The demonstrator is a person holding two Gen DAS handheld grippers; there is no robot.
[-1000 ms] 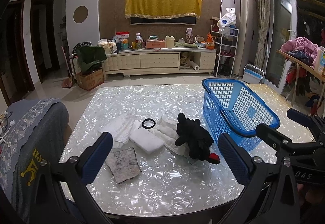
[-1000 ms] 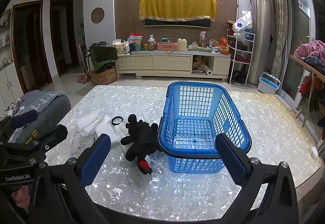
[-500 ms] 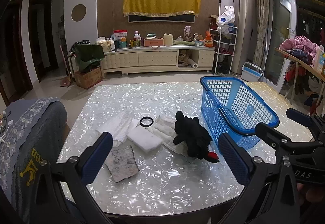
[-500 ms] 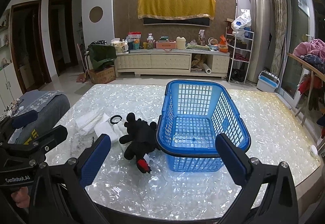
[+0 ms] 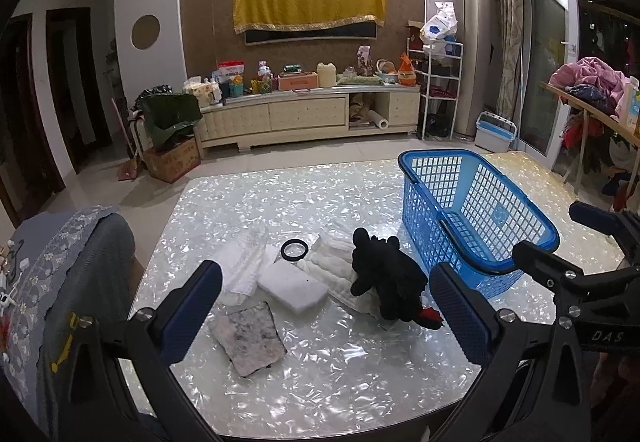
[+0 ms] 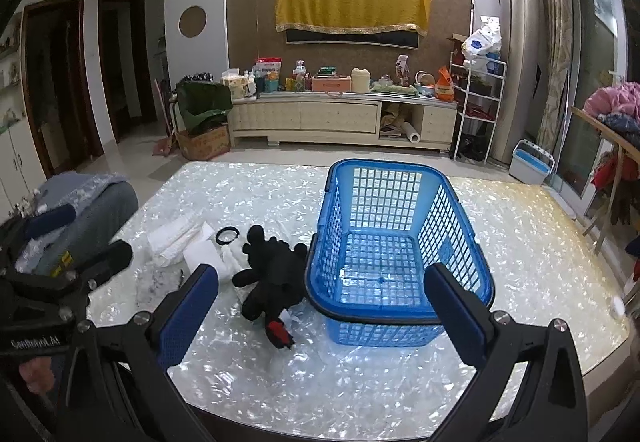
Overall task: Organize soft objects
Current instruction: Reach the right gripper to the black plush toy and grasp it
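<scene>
Right wrist: both claws wide; black plush toy [image 6: 276, 274] touching blue basket [image 6: 460, 266].

We are holding the right hand-held gripper [image 6: 320, 312] wide apart over the bench [image 6: 520, 242], gripping nothing. A blue basket [image 6: 472, 262] is sitting between its fingers, and a black plush toy [image 6: 276, 270] is lying against the basket's left wall, near white cloths [image 6: 176, 238].
</scene>
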